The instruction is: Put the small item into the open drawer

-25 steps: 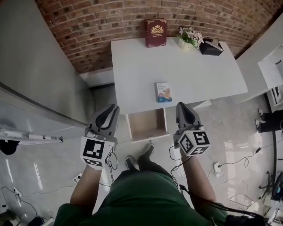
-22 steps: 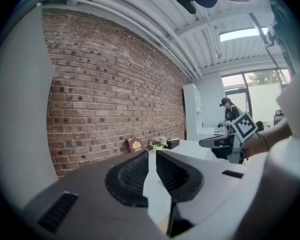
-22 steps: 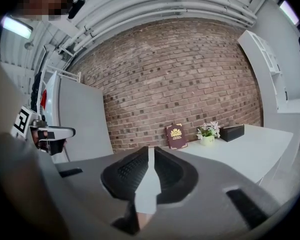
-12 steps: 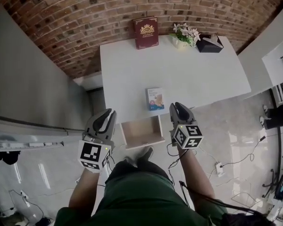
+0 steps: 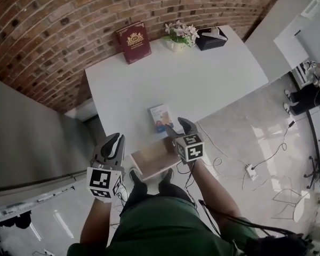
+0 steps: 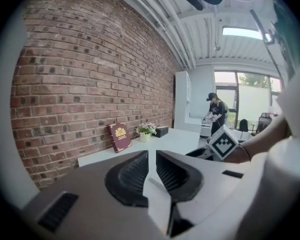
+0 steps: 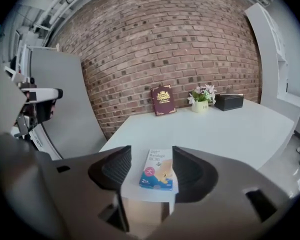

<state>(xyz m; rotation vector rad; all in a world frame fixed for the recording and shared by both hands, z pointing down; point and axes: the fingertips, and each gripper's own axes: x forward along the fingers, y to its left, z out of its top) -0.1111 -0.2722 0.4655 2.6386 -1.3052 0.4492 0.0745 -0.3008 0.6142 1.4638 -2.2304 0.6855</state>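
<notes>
**Right jaws opening on the bandage box**

Your right gripper (image 7: 151,153) points straight at the small bandage box (image 7: 157,170), and its jaws are opening with the box framed in the gap between them. The pads touch nothing yet. The box lies flat just ahead of the jaw tips, near the front edge of the white table (image 5: 202,79). Lined up this way, with the box's long sides running along the jaws, the pads can likely close on its two narrow flanks once you push forward.

The open drawer (image 5: 154,159) sits directly below and slightly behind the jaw tips, so the carry from table edge to drawer looks short: lift, draw back, lower.

Your left gripper (image 6: 151,155) has its jaws drawn together to a thin slit with nothing between them. It hangs off to the side of the drawer, seemingly parked there to stay clear of the right gripper's reach.
</notes>
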